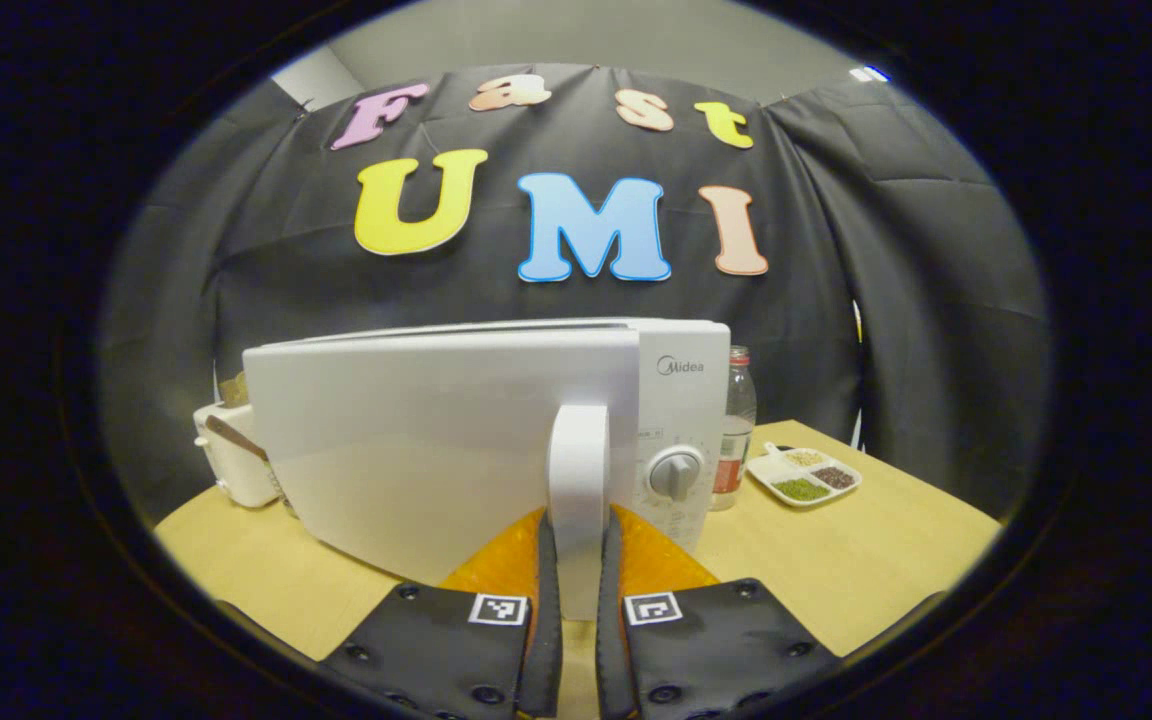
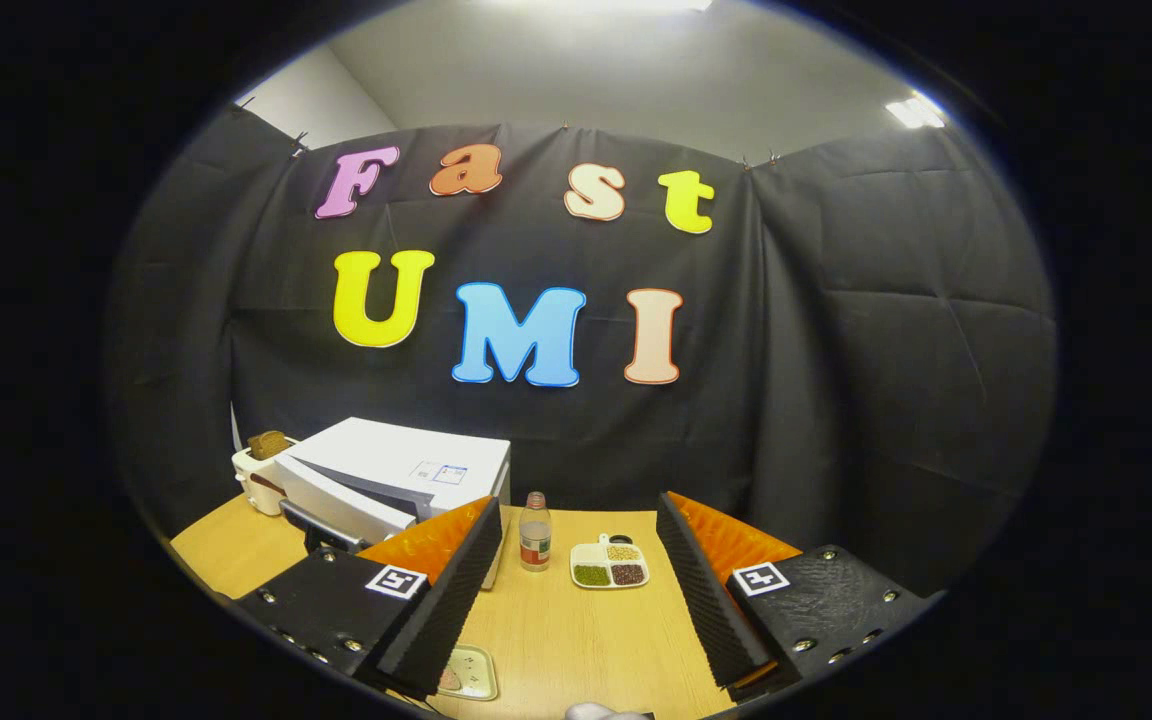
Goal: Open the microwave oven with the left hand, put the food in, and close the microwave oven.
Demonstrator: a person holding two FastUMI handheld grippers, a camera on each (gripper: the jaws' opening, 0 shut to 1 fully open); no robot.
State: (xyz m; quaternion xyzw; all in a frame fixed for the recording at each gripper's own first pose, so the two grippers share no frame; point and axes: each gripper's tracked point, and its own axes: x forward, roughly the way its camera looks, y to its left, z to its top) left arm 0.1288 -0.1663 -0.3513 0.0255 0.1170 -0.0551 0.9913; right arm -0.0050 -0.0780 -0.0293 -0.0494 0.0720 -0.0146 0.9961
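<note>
The left tool (image 1: 576, 590) is clamped on the handle (image 1: 577, 470) of the microwave oven (image 1: 681, 400), whose door (image 1: 436, 440) looks partly open. The right tool (image 2: 576, 590) waits spread apart above the bench (image 2: 576, 630); the food tray (image 2: 466, 672) lies below. Next, I think, swing the door wide

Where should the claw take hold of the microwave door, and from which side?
On the vertical handle at the free edge of the microwave door, beside the control dial. It stands out as a narrow upright bar, so coming straight from the front with one finger on each side fits. The left claw is placed this way, closed around it.
</note>
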